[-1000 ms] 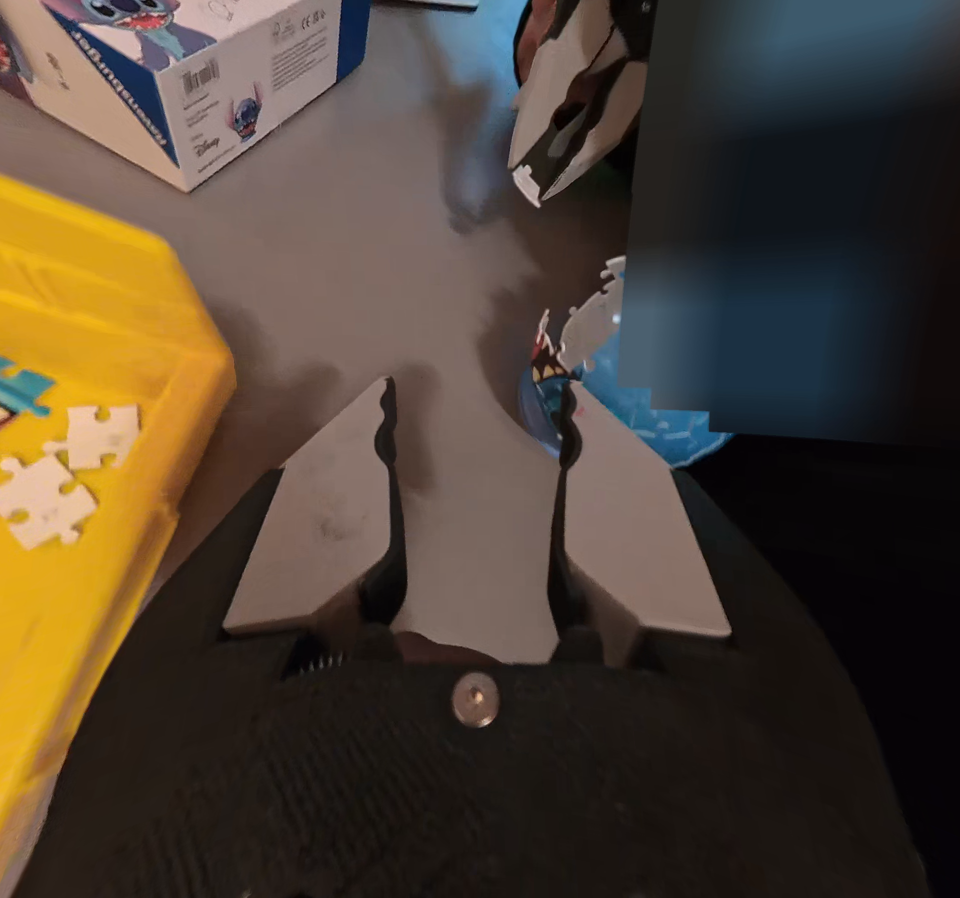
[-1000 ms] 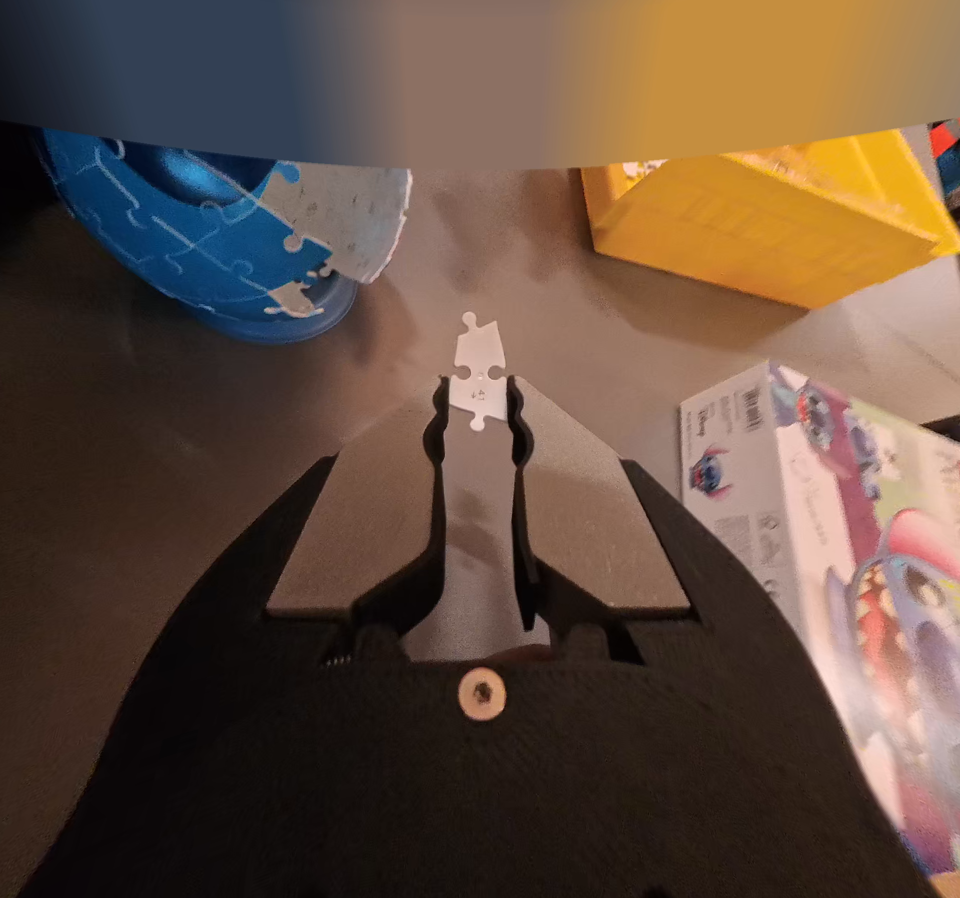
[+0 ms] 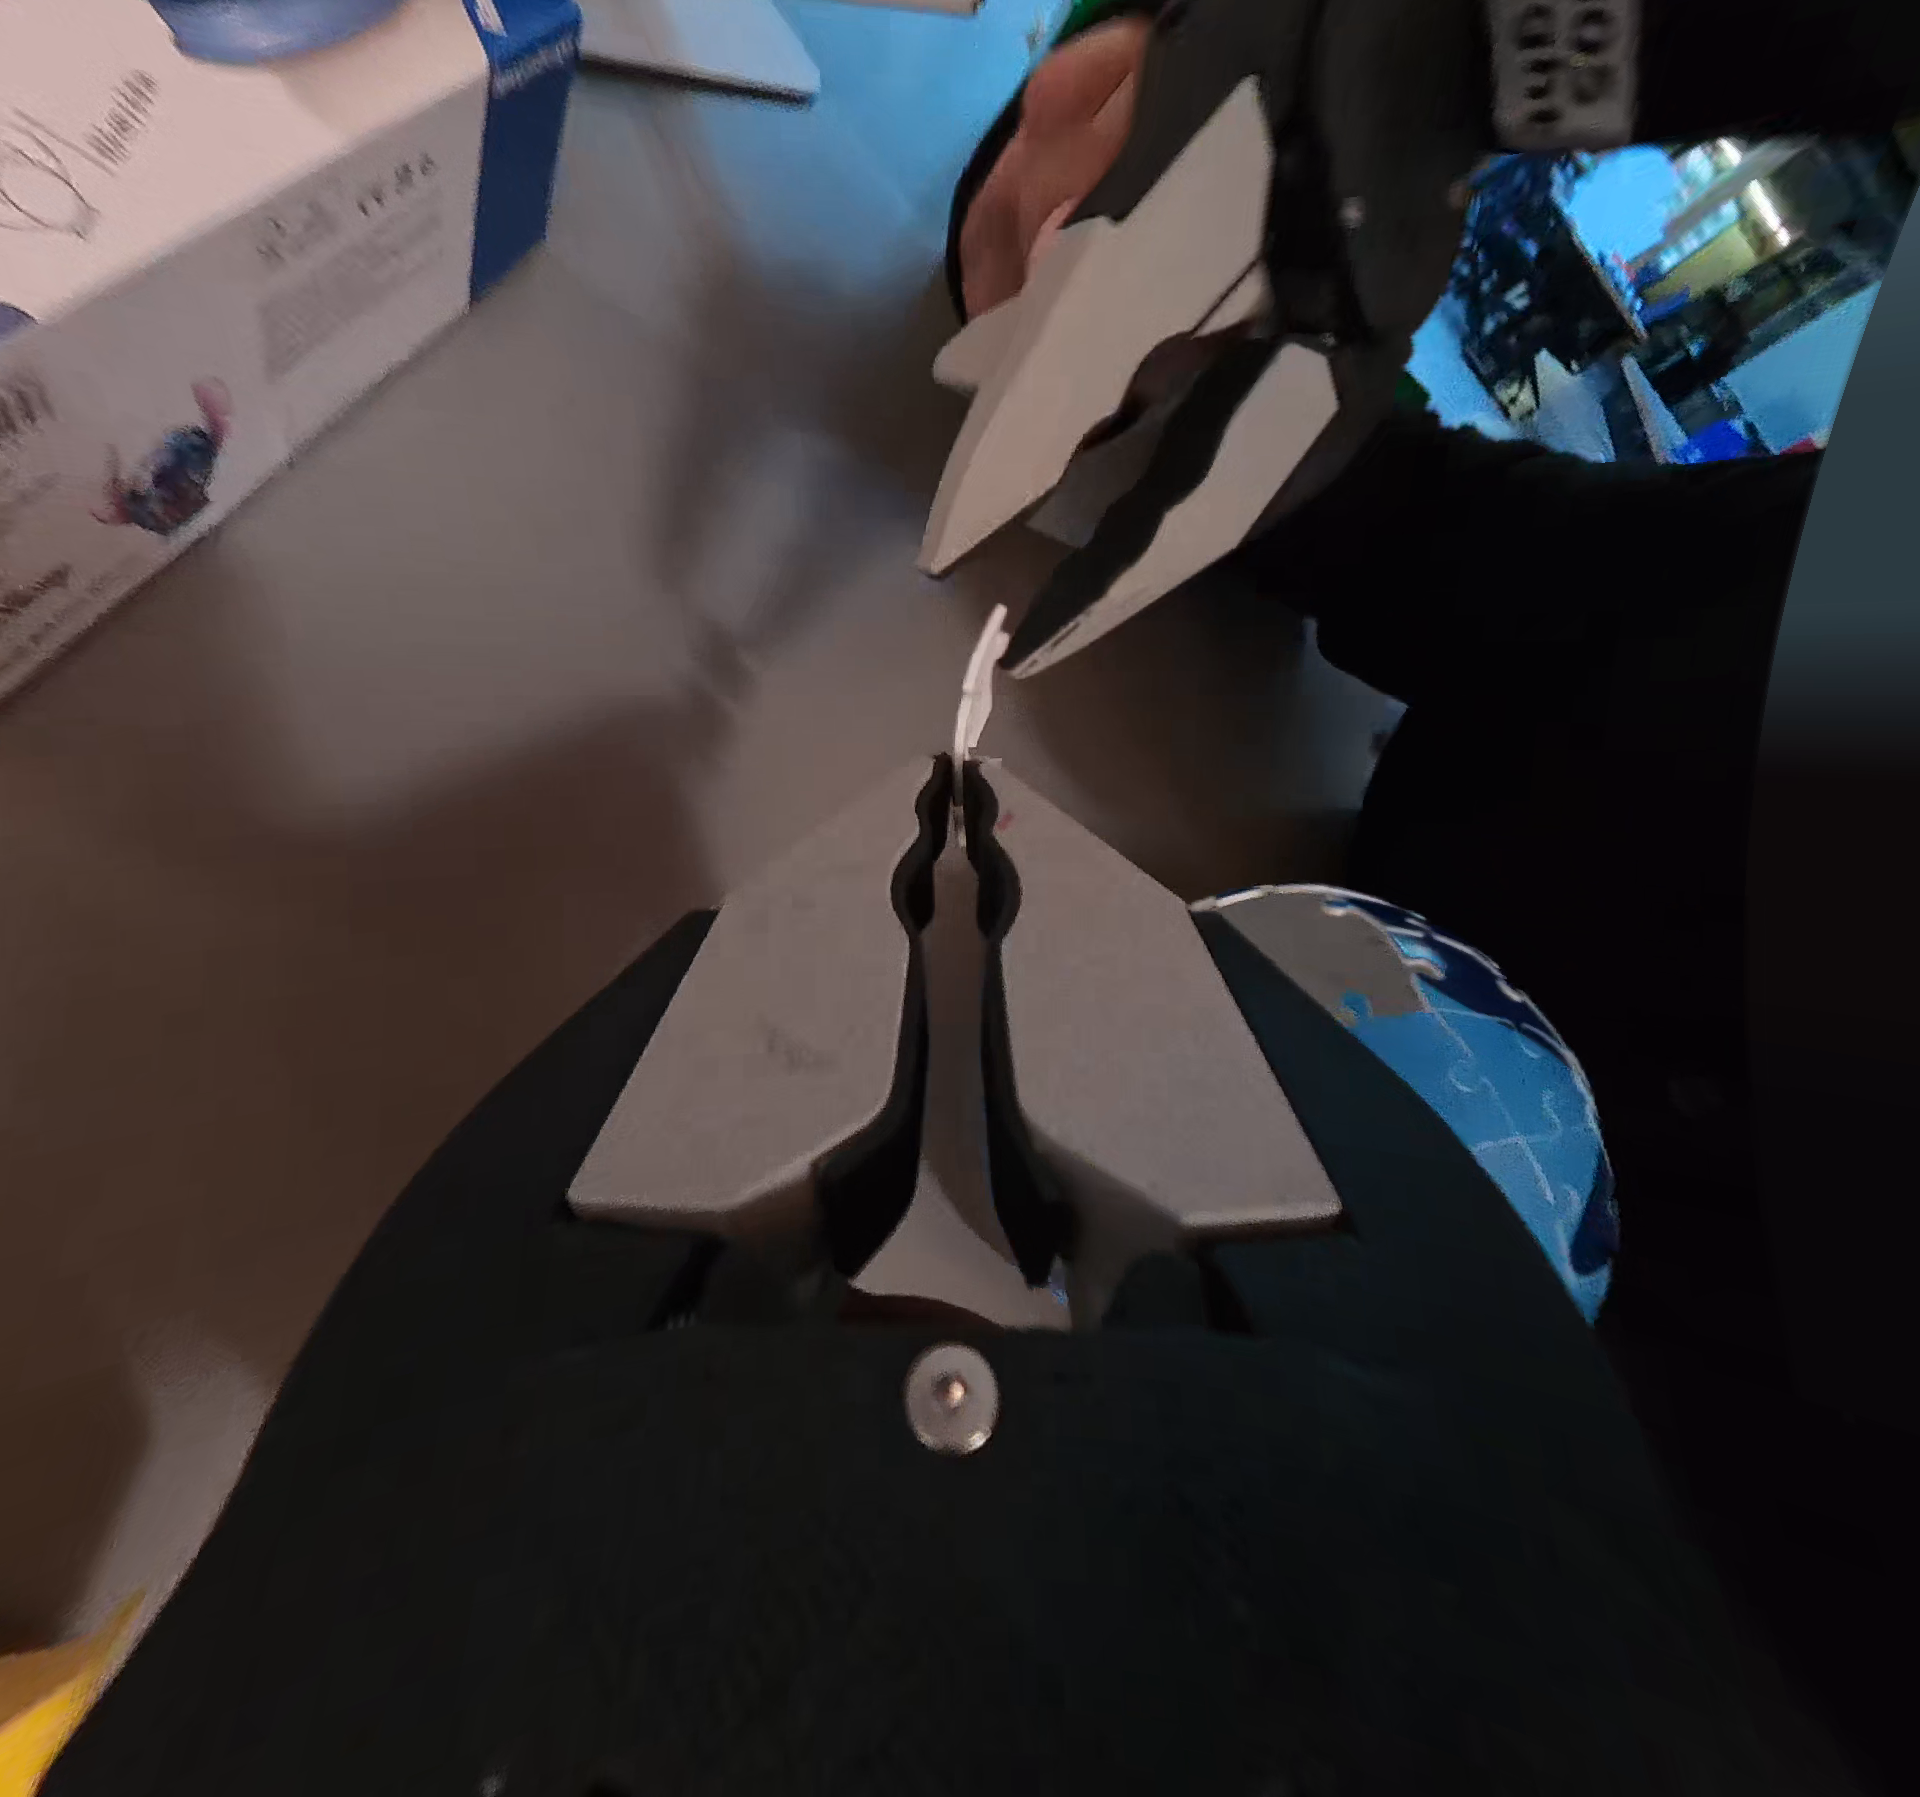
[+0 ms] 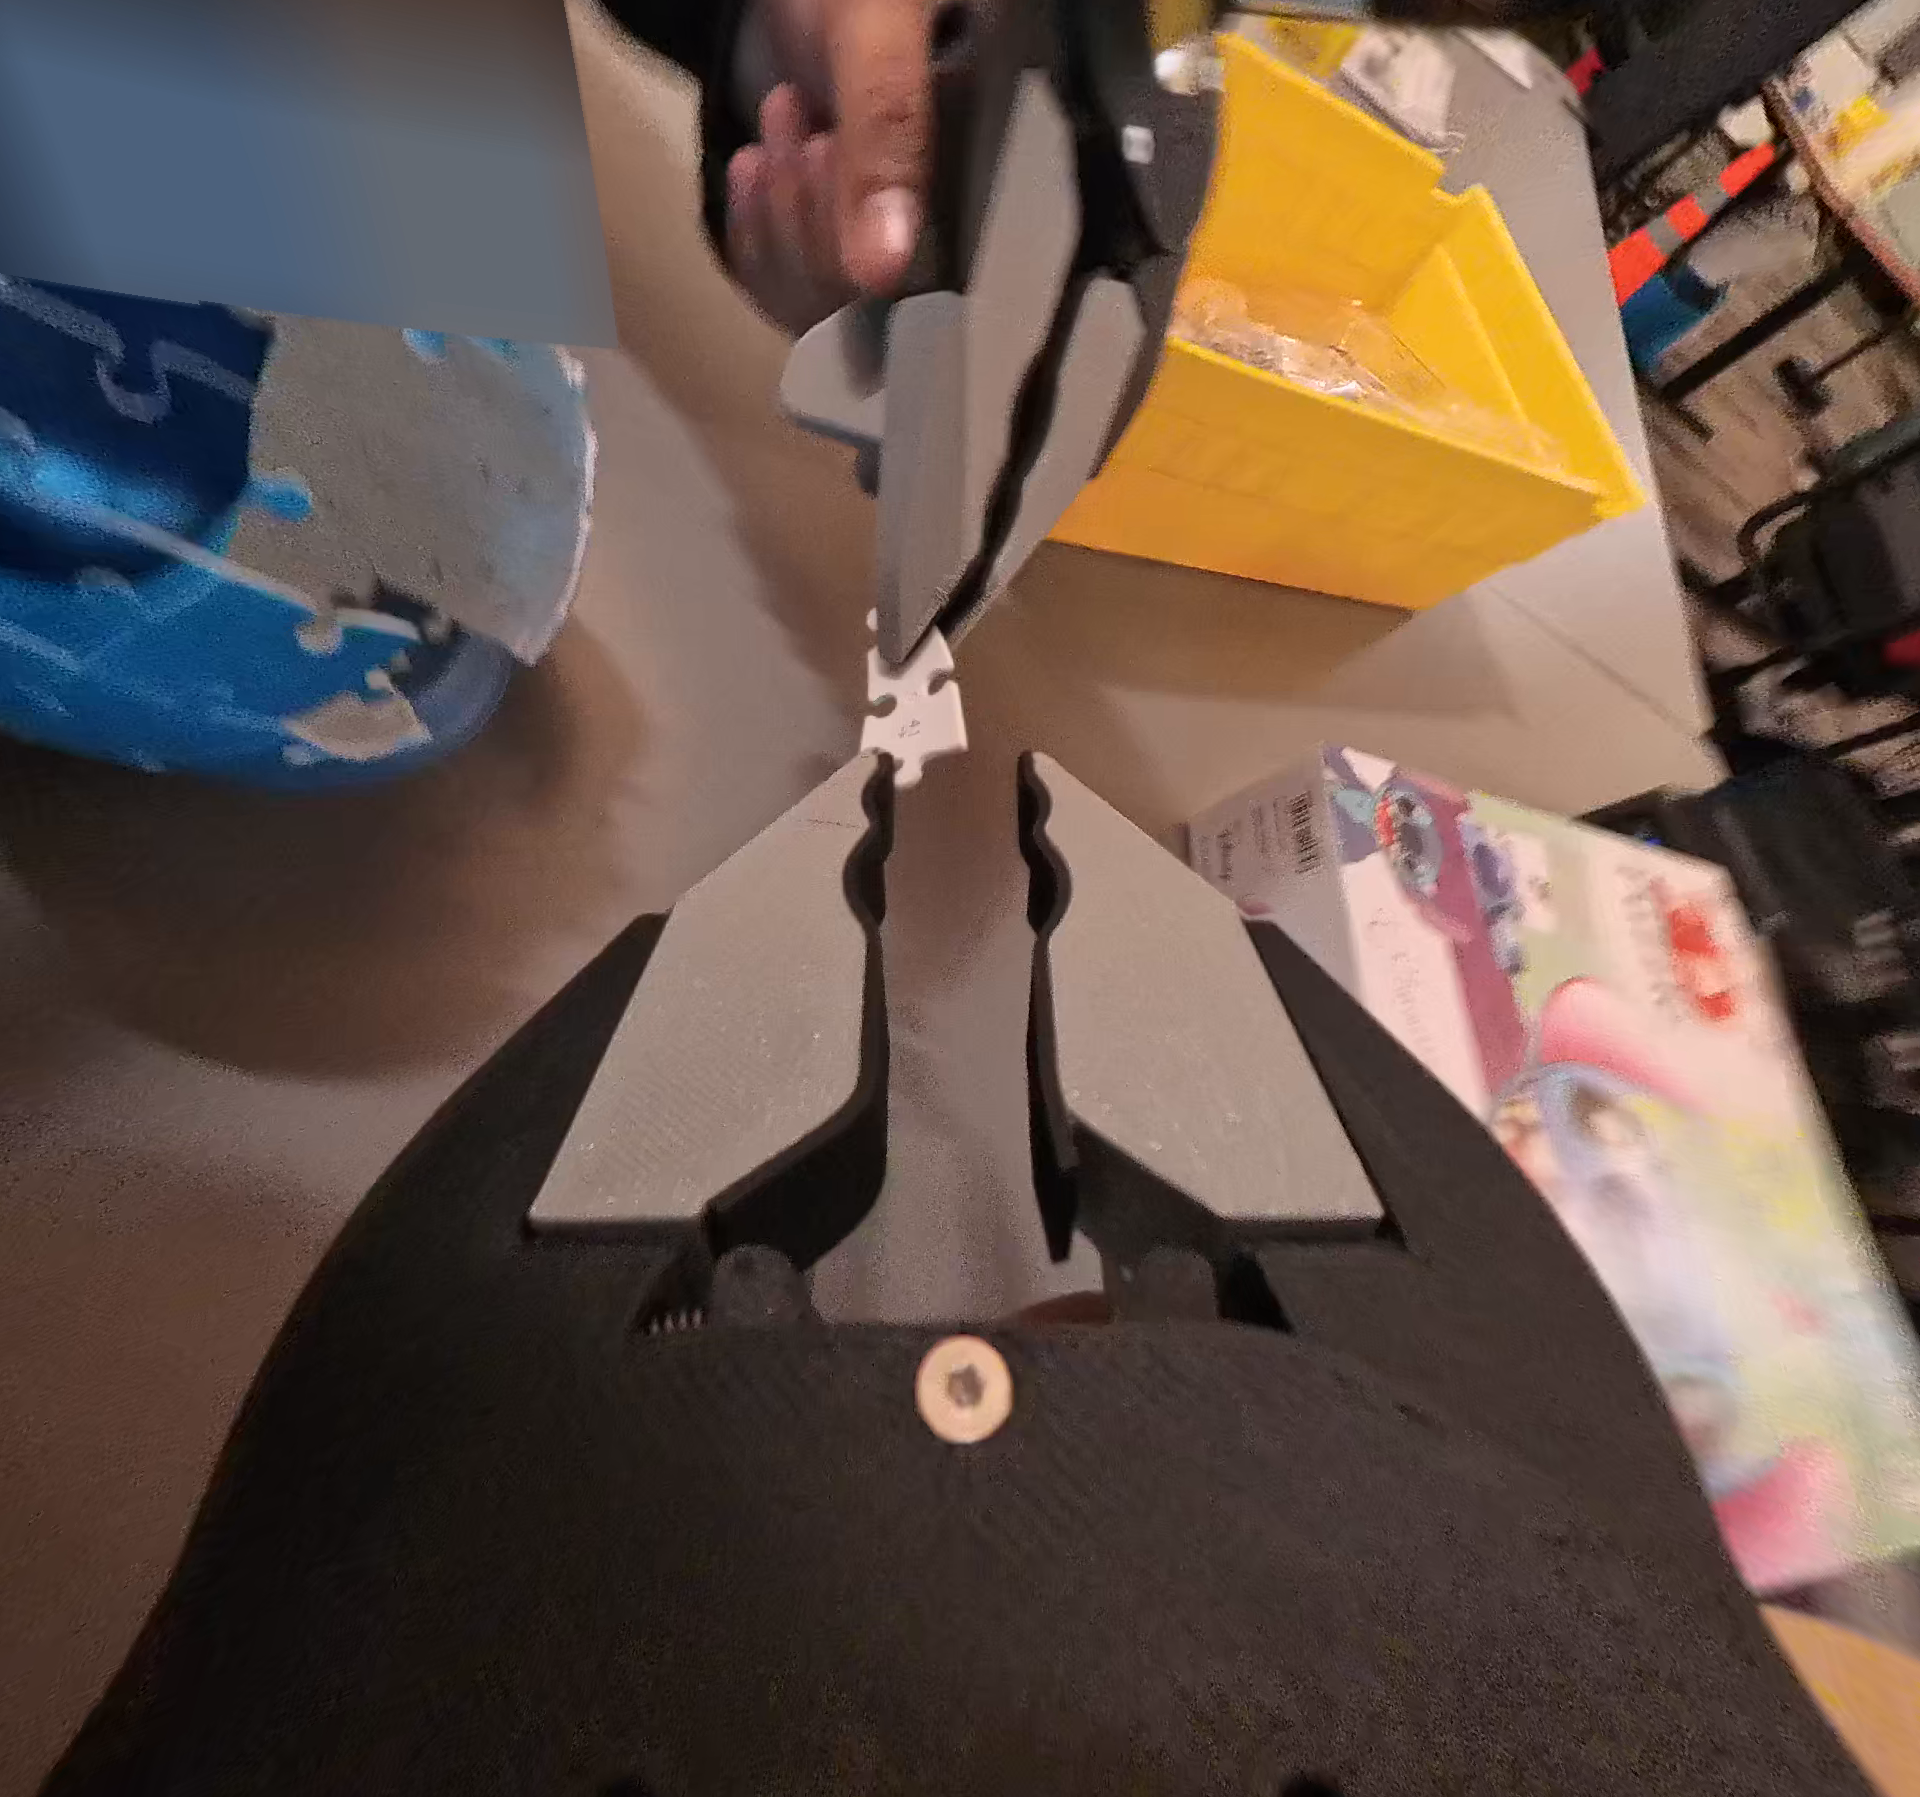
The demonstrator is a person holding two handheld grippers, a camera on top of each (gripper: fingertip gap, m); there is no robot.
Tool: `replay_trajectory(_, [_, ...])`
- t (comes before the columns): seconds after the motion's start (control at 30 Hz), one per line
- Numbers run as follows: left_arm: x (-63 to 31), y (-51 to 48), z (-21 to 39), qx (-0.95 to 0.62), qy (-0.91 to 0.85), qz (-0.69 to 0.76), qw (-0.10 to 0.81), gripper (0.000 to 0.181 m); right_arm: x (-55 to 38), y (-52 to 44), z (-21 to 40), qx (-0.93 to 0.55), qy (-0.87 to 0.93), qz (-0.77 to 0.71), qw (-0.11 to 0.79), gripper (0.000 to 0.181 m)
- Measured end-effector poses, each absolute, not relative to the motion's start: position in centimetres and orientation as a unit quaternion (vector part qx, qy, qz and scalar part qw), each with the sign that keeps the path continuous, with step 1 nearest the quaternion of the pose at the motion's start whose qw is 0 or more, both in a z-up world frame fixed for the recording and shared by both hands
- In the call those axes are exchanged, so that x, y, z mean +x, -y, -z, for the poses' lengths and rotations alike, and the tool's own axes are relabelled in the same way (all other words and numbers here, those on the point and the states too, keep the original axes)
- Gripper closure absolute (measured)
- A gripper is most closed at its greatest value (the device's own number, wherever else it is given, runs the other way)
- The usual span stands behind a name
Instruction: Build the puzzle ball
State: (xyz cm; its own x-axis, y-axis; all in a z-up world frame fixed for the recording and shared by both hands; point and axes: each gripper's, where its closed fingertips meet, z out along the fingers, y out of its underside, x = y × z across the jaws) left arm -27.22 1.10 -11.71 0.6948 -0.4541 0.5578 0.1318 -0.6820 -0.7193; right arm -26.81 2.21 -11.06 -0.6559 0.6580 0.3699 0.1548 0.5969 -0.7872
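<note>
Above the grey table (image 3: pixel 499 667) we see both grippers meeting tip to tip over one white piece (image 4: pixel 912 713). Left gripper (image 3: pixel 958 781): jaws pressed together on the piece, which shows edge-on in the left wrist view (image 3: pixel 977 682), sticking up out of the tips. In the right wrist view the same gripper comes down from the top (image 4: pixel 928 641) and pinches the piece by its upper edge, blank side toward the camera.

Right gripper (image 4: pixel 951 776): jaws apart, table visible through the gap. The piece's lower tab sits just off its left fingertip (image 4: pixel 878 771); we cannot tell if it touches. From the left wrist view that gripper (image 3: pixel 1013 635) hangs above and right, tips close to the top of the piece, and the gap is hard to read from that angle.

The ball (image 4: pixel 239 542) is partly built, blue with grey inner faces showing at the open edge. It stands on the table left of the grippers in the right wrist view. In the left wrist view it is low right (image 3: pixel 1496 1072), just beside the left gripper's body.

A hand (image 4: pixel 842 137) holds the left gripper's handle. A yellow bin (image 4: pixel 1340 376) sits behind, right of the grippers. A puzzle box (image 4: pixel 1621 1072) lies on the table at right; it also shows top left in the left wrist view (image 3: pixel 229 220). Both views are motion-blurred.
</note>
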Motion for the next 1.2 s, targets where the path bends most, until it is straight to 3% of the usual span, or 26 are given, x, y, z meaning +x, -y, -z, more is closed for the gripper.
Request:
replay_trajectory(0.1, [-27.5, -0.9, 11.0, -0.819, -0.089, 0.367, 0.432, 0.181, -26.6, -1.8, 11.5, -0.336, 0.789, -0.453, 0.244, 0.162])
replay_trajectory(0.23, [-27.3, -0.7, 10.5, -0.803, -0.086, 0.354, 0.472, 0.181, -26.8, -0.5, 11.5, -0.364, 0.771, -0.483, 0.202, 0.159])
replay_trajectory(0.37, [-26.8, -0.2, 11.0, -0.801, -0.093, 0.348, 0.479, 0.181, -26.9, 0.2, 11.2, -0.385, 0.762, -0.494, 0.165, 0.180])
replay_trajectory(0.47, [-26.4, 0.4, 11.1, -0.797, -0.098, 0.357, 0.477, 0.180, -26.6, 0.7, 11.1, -0.400, 0.751, -0.511, 0.126, 0.181])
replay_trajectory(0.5, [-26.0, 0.9, 11.1, -0.796, -0.104, 0.369, 0.468, 0.178, -26.3, 1.1, 11.0, -0.402, 0.746, -0.520, 0.106, 0.181])
replay_trajectory(0.57, [-26.2, 2.1, 11.4, -0.804, -0.116, 0.365, 0.455, 0.156, -25.5, 1.8, 10.9, -0.403, 0.742, -0.533, 0.058, 0.181])
replay_trajectory(0.8, [-32.3, 6.7, 12.7, -0.837, -0.106, 0.213, 0.492, 0.155, -23.5, 4.3, 13.6, -0.389, 0.798, -0.454, -0.073, 0.181])
replay_trajectory(1.2, [-35.3, 10.0, 16.7, -0.858, -0.051, 0.167, 0.482, 0.157, -22.6, 6.1, 14.6, -0.401, 0.805, -0.420, -0.123, 0.181])
